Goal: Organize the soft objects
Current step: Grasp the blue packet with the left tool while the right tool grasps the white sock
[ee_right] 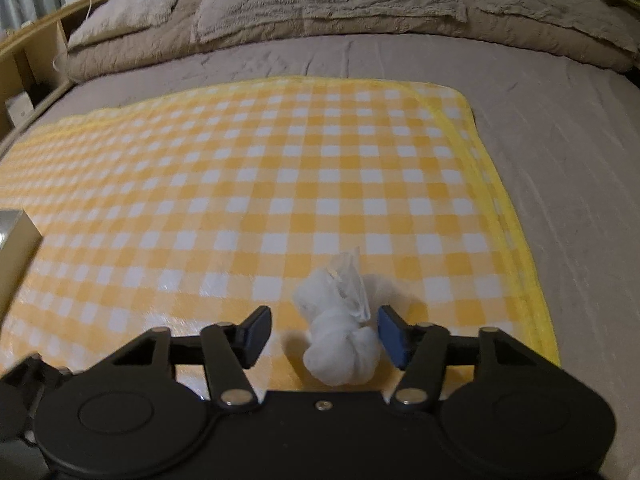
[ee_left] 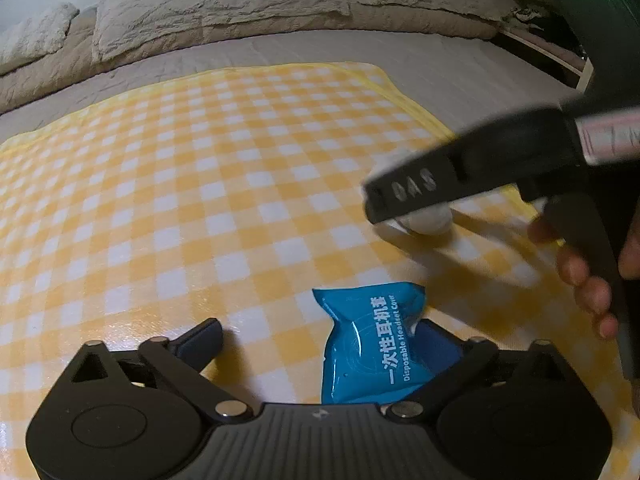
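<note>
Right wrist view: gripper (ee_right: 324, 336) open astride white bundle (ee_right: 340, 344) on checked cloth (ee_right: 280, 184), pillows (ee_right: 320, 4) beyond

a cloth (ee_right: 280, 184) lies spread on a bed (ee_right: 560, 152), pillows (ee_right: 328, 4) behind it. near the cloth's right edge sits a bundle (ee_right: 340, 344), between the right gripper's (ee_right: 324, 334) fingers. left of the bundle lies a packet (ee_left: 376, 340), between the left gripper's (ee_left: 320, 340) fingers, against the right one.
</note>
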